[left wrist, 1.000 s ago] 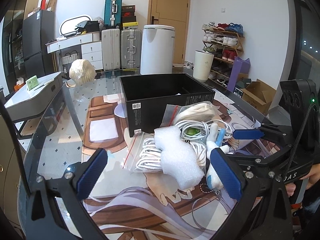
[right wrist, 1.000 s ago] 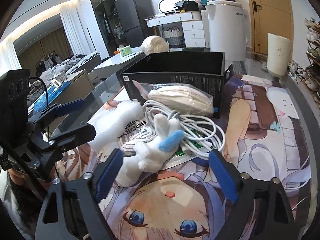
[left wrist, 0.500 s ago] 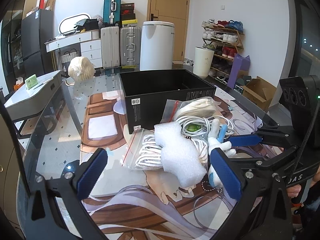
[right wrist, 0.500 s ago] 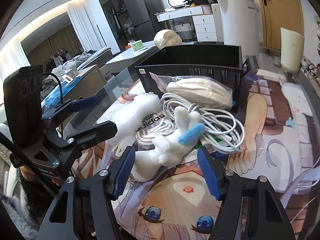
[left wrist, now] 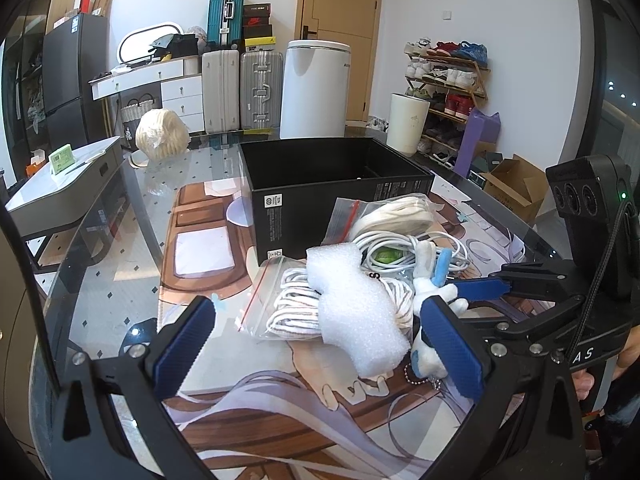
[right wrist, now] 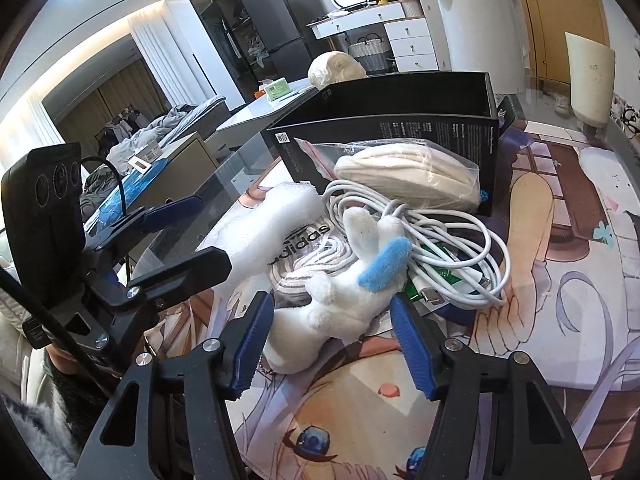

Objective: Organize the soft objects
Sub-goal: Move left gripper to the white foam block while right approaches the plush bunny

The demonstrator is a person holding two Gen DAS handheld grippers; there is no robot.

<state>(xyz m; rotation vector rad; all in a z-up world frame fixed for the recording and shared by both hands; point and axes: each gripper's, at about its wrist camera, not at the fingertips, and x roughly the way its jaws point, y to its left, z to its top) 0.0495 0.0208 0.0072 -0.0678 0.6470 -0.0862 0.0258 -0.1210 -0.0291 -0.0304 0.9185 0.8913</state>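
Note:
A white plush rabbit with a blue ear (right wrist: 344, 292) lies on the printed mat, also in the left wrist view (left wrist: 430, 292). My right gripper (right wrist: 334, 344) is open, its jaws on either side of the rabbit's body, pads not visibly pressing. A white foam piece (left wrist: 352, 308) (right wrist: 276, 220) lies on a bagged rope coil (left wrist: 288, 308). My left gripper (left wrist: 316, 348) is open, the foam between its jaws, apart from both. An open black box (left wrist: 336, 184) (right wrist: 384, 136) stands behind the pile.
A bagged cream cloth (right wrist: 404, 178) (left wrist: 396, 212) leans against the box. A coiled white cable (right wrist: 448, 248) (left wrist: 404, 248) lies beside the rabbit. A cream yarn-like bundle (left wrist: 162, 140) sits at the glass table's far left. The table edge (left wrist: 80, 264) curves on the left.
My right gripper has moved forward around the rabbit and its jaws have narrowed. My left gripper has drifted slightly; the foam stays between its jaws.

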